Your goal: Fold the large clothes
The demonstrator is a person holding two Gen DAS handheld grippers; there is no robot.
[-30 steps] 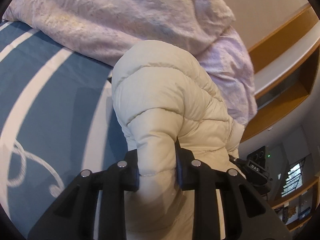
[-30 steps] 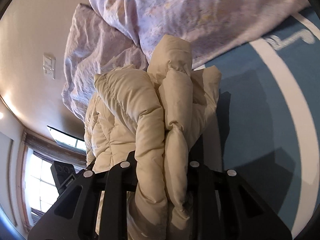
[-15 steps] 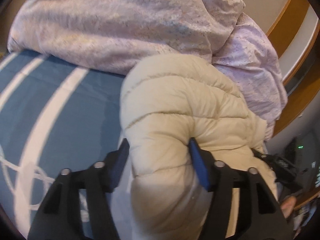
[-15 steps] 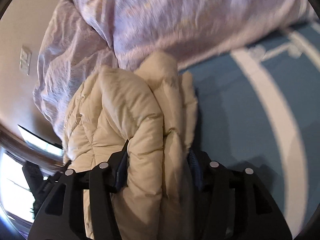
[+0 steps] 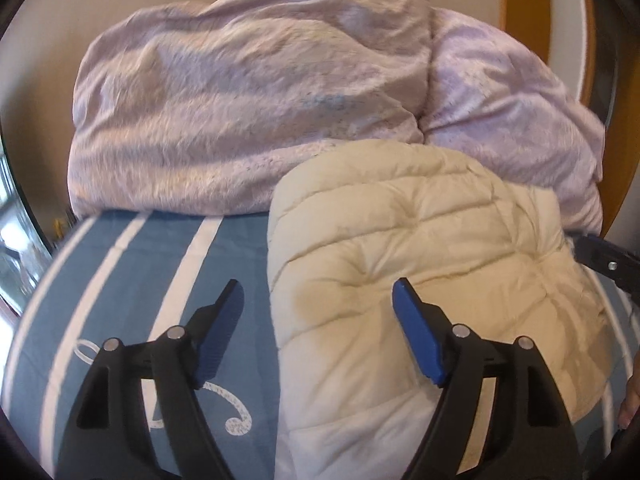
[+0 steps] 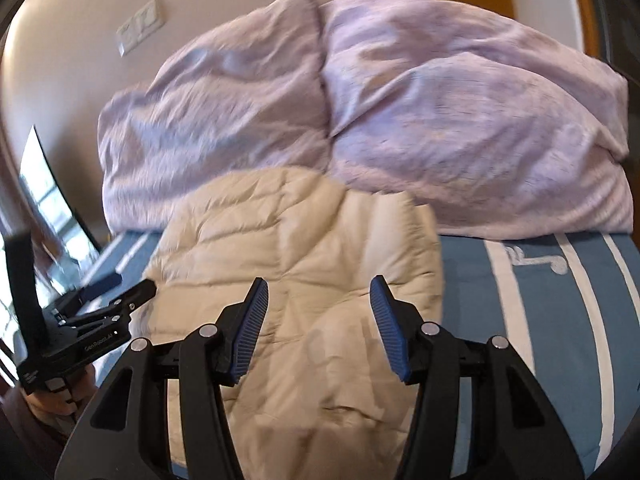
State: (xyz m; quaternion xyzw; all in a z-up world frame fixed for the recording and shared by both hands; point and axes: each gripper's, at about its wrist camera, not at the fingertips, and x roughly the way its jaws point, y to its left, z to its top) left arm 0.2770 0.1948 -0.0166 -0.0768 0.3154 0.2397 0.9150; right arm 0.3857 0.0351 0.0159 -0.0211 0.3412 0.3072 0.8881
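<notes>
Left wrist view: the left gripper [image 5: 318,304] is wide open. Its two blue pads [image 5: 416,340] have just been spreading apart, and they do not press on anything. The cream puffy jacket [image 5: 420,280] lies folded on the blue bedspread [image 5: 132,280] (the one with white stripes and a curly white pattern). One edge of the jacket sits under the space between the pads, but the pads hang above it and apart from it. Behind the jacket, touching its far edge, is a big lumpy pink duvet [image 5: 248,112]. At the right edge of this view a bit of the other black tool pokes in.

In the right wrist view, the right gripper [image 6: 318,308] is open too. Its jaws opened up a moment ago, and the ribbed blue pads [image 6: 250,332] do not touch the jacket [image 6: 296,264], which lies flat below them. The jacket is just in front of the pink duvet [image 6: 440,112] and rests on the striped bedspread [image 6: 568,320]. To the left, a hand [image 6: 60,396] holds the left gripper [image 6: 132,288] low beside the jacket. Small white writing on that tool's black body looks like "GenRobot.AI", though it is tiny and hard to be sure of. A white switch plate [image 6: 142,24] is on the wall above the duvet.

No box, basket or bag shows in either view.
</notes>
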